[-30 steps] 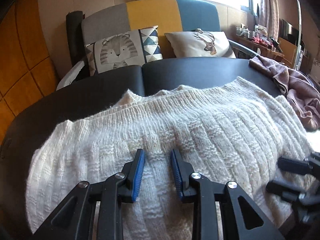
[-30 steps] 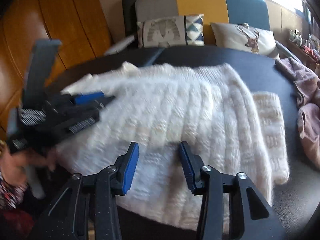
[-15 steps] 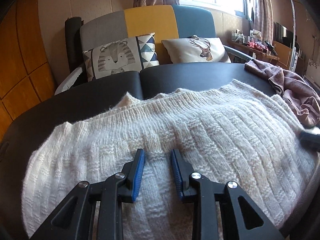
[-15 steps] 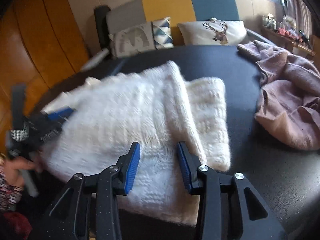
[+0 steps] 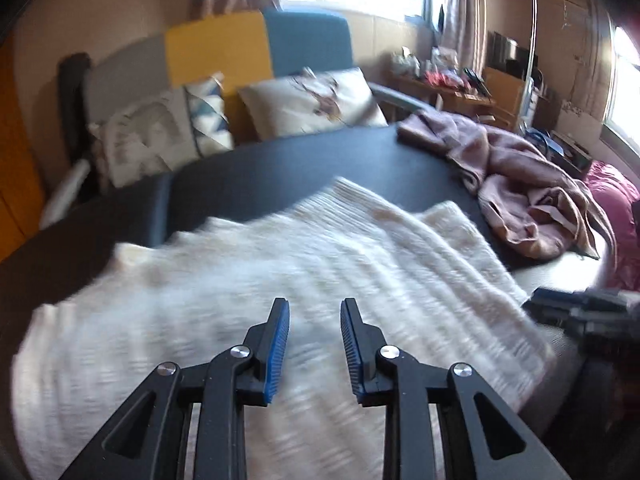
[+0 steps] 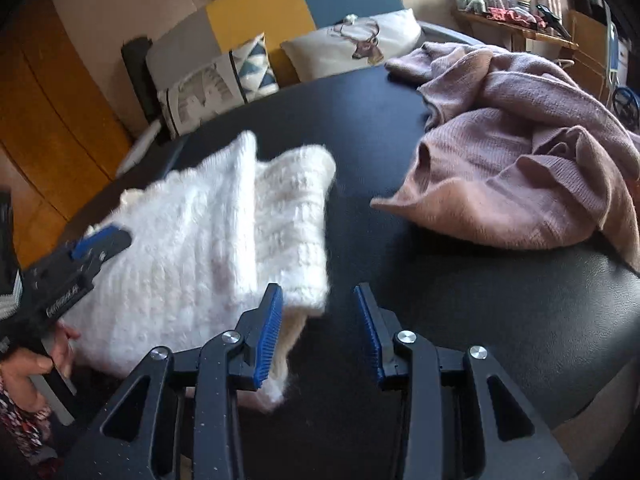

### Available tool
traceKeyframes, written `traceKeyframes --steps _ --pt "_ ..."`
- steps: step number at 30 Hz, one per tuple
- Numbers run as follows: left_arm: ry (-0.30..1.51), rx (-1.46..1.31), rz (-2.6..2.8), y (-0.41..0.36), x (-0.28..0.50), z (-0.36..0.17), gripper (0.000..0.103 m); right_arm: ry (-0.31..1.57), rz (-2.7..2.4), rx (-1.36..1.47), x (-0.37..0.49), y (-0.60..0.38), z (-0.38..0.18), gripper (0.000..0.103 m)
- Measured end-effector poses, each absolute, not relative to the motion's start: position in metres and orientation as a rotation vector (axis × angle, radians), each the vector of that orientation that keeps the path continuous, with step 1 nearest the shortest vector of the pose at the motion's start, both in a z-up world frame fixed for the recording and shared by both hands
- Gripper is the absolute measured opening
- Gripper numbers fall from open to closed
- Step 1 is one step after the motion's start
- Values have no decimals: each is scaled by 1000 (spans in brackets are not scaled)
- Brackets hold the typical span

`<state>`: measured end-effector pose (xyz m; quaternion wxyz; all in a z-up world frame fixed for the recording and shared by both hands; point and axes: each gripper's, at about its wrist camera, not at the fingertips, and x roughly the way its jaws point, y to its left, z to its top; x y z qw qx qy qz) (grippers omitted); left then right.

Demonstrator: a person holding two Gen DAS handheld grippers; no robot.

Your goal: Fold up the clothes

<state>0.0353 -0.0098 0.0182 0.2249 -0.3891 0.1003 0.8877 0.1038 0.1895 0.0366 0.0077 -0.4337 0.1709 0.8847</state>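
Note:
A white knitted sweater (image 5: pixel 256 288) lies spread on the black round table (image 5: pixel 280 172), with a folded sleeve along its right side (image 6: pixel 296 216). My left gripper (image 5: pixel 314 308) is open and empty, hovering just above the sweater's near part. My right gripper (image 6: pixel 318 294) is open and empty at the sweater's right edge, its left finger beside the sleeve's near corner. The left gripper also shows in the right wrist view (image 6: pixel 100 242) at the sweater's left side. The right gripper appears blurred at the right in the left wrist view (image 5: pixel 588 312).
A crumpled mauve sweater (image 6: pixel 520 156) lies on the table's far right. Behind the table stands a sofa (image 5: pixel 248 44) with two printed cushions (image 5: pixel 312 100). A cluttered shelf (image 5: pixel 460 80) is at the back right. Orange wooden panels (image 6: pixel 52 120) stand on the left.
Both grippers have swung to the right. The right gripper moved from over the sweater's middle to its right edge, and the mauve sweater has come into fuller view. Both stay open.

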Motion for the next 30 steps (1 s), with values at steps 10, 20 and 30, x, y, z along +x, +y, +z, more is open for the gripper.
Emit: traceKeyframes --steps 10,20,30 --pt "323 -1057 2452 20 33 -3 27 588 2780 -1405 74 183 21 24" --pt "375 -952 2450 17 44 -8 28 330 2773 -1332 82 179 23 12" --pt "356 -947 2440 14 42 -8 29 562 2886 -1242 35 201 58 51"
